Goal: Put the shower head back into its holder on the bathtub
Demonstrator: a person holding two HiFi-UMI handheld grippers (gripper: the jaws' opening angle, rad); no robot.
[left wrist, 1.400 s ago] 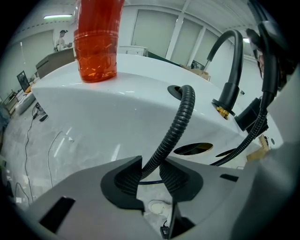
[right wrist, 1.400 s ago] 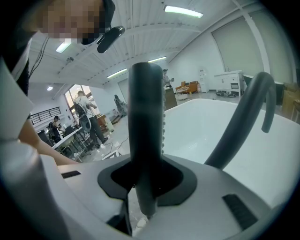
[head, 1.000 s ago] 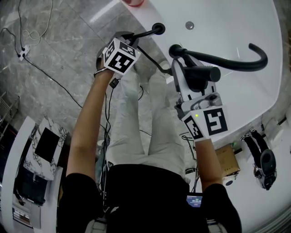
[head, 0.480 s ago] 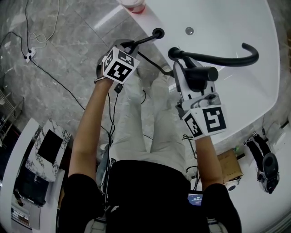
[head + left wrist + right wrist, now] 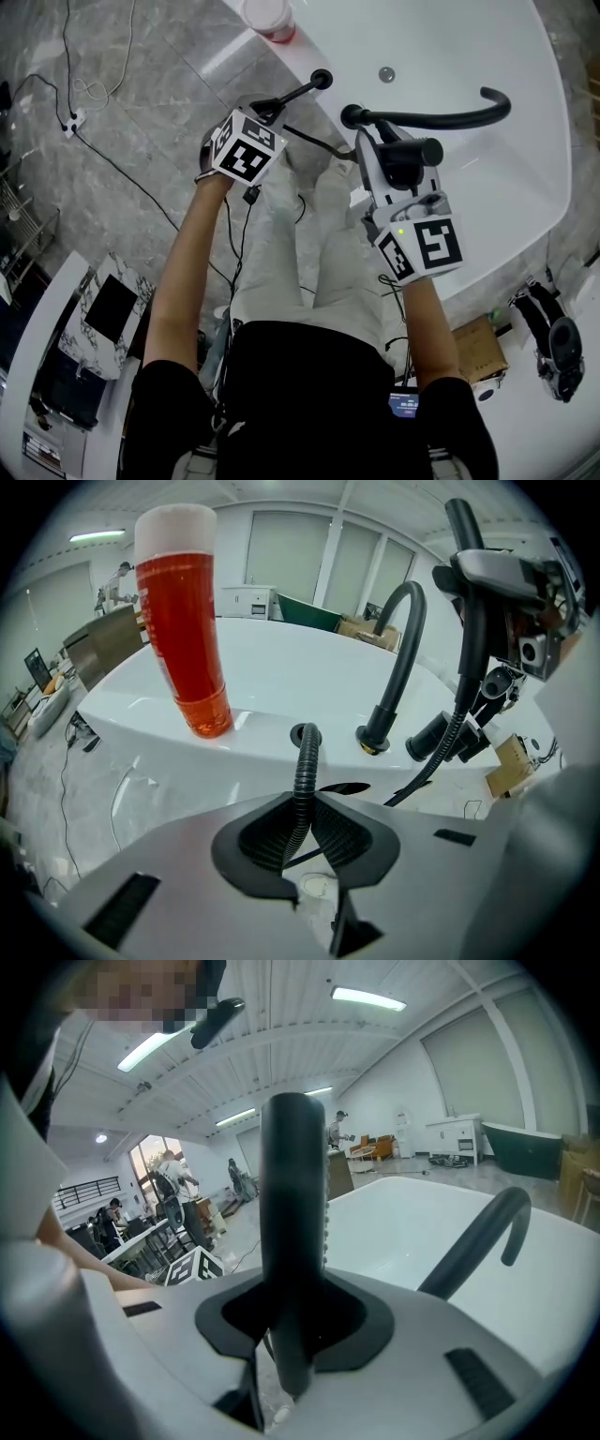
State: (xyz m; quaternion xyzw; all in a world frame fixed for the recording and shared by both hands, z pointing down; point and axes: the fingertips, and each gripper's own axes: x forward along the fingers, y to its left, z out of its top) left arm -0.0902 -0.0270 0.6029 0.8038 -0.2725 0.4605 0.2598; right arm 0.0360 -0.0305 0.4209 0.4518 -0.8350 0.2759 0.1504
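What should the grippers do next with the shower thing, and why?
Probably bring the right gripper toward the holder on the tub rim: it grips the shower head away from that hole, while the left gripper holds the hose coming out of it.

The head view's top edge cuts off the red cup.

place: open workshop hall — signs: bathtub | strip lights | desks
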